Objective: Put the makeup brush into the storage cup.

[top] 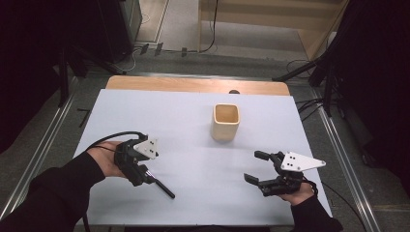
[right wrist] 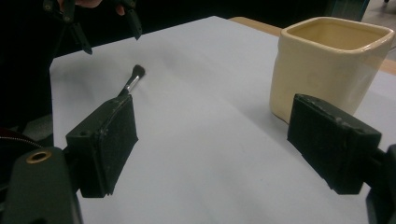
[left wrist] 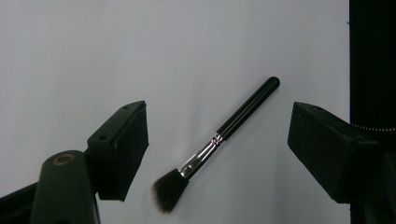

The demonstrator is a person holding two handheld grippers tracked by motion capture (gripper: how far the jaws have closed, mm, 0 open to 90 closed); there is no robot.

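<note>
Covering the wooden table [top: 193,85], a white sheet [top: 193,145].

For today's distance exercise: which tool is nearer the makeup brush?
Left. The left tool hovers right over the makeup brush, jaws open either side. The right tool sits far across the table, below the cream cup.

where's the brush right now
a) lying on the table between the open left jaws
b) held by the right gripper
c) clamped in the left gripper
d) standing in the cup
a: in the left gripper view the brush lies flat on the table with a gap to each jaw of the left gripper; the cup stands apart from it.
</note>
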